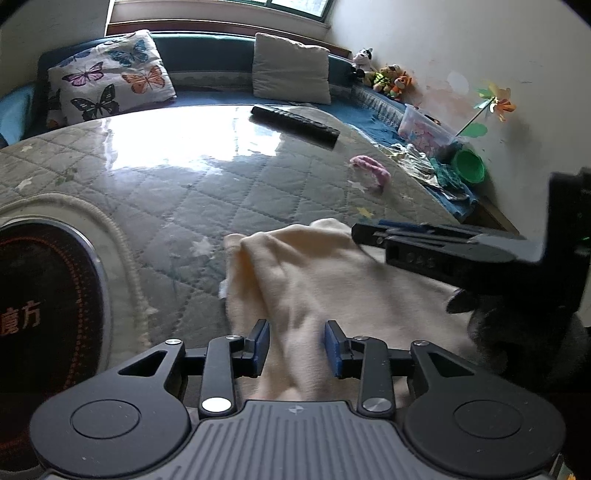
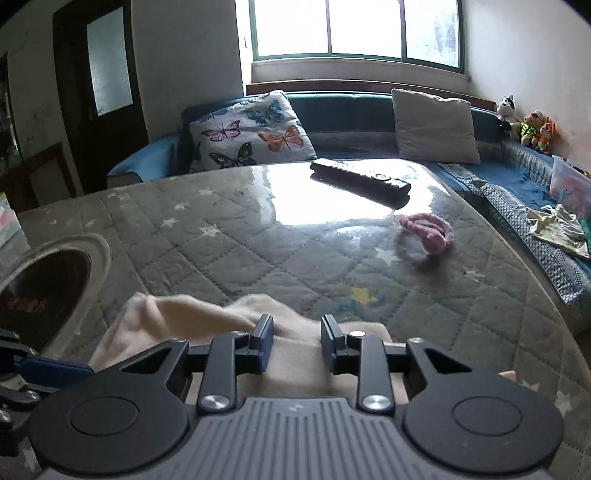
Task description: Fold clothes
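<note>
**Both hand-held grippers spread over the cream garment**

Our left hand-held gripper (image 1: 295, 345) hangs low over the cream garment (image 1: 325, 280), its blue-padded fingers (image 1: 261, 341) spread apart with a raised ridge of cloth running between them; we cannot tell whether the pads touch the fabric. Our right hand-held gripper (image 2: 296, 341) is likewise spread, over a flatter, folded part of the same garment (image 2: 207, 314). In the left wrist view it (image 1: 365, 234) reaches in from the right, its tips near the garment's far edge.

We see the garment lying rumpled at the near edge of the surface (image 2: 258, 251), which is covered by a grey quilted cloth with stars under a glossy clear sheet that mirrors the window (image 2: 354, 29). To the left, a round dark burner (image 1: 40, 295) with red markings sits set into the surface, apart from the cloth.

Farther out on the surface we find a black remote control (image 2: 360, 179) and, nearer us, a pink fuzzy headband (image 2: 424, 227), well apart from the garment. Beyond them a blue sofa (image 2: 351, 122) carries a butterfly pillow (image 2: 251, 134), a plain grey pillow (image 2: 434, 127) and a row of plush toys (image 2: 524, 125).
</note>
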A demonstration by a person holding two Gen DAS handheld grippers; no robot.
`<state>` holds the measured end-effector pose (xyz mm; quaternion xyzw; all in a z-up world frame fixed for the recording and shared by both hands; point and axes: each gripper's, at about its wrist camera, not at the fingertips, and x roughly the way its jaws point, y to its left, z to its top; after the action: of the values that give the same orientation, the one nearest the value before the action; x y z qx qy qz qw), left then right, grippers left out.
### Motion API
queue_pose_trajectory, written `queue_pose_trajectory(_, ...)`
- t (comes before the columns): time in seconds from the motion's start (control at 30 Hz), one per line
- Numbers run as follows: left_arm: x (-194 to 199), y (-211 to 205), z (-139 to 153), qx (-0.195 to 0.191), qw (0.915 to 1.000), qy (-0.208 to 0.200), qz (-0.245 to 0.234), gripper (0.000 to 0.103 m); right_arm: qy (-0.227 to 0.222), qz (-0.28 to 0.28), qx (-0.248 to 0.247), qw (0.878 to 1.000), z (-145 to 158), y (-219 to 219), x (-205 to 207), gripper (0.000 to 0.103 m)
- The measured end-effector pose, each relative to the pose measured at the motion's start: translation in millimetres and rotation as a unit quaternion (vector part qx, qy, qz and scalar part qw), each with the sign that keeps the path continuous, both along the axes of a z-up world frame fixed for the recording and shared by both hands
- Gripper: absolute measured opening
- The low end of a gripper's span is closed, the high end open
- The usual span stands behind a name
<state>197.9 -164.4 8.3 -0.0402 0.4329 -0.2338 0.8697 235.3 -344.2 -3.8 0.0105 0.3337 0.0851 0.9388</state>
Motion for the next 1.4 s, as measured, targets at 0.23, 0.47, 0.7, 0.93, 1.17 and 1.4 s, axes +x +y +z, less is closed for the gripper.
queue_pose_trajectory(0.23, -1, 8, -3, 0.000, 1.0000, 0.005, 0.008, 0.037, -0.002, 0.046, -0.035, 0.998, -5, 32, 4, 0.040)
queue_pose_trajectory(0.47, -4, 23, 2, 0.006, 0.9997, -0.005, 0.021, 0.040, -0.022, 0.075, -0.055, 0.995, -1, 50, -1, 0.045)
queue_pose_trajectory(0.7, -11, 46, 6, 0.006, 0.9988, -0.007, 0.047, 0.042, -0.033, 0.100, -0.086, 0.991, -3, 67, -13, 0.047)
queue_pose_trajectory(0.93, -20, 64, 9, -0.004, 0.9974, -0.011, 0.071, 0.047, -0.039, 0.094, -0.114, 0.988, 1, 74, -37, 0.048)
queue_pose_trajectory(1.17, -31, 74, 13, -0.005, 0.9965, -0.018, 0.082, 0.058, -0.059, 0.104, -0.121, 0.985, -1, 89, -73, 0.050)
queue_pose_trajectory(1.4, -41, 84, 17, -0.016, 0.9944, -0.023, 0.102, 0.076, -0.068, 0.102, -0.129, 0.984, -1, 94, -101, 0.054)
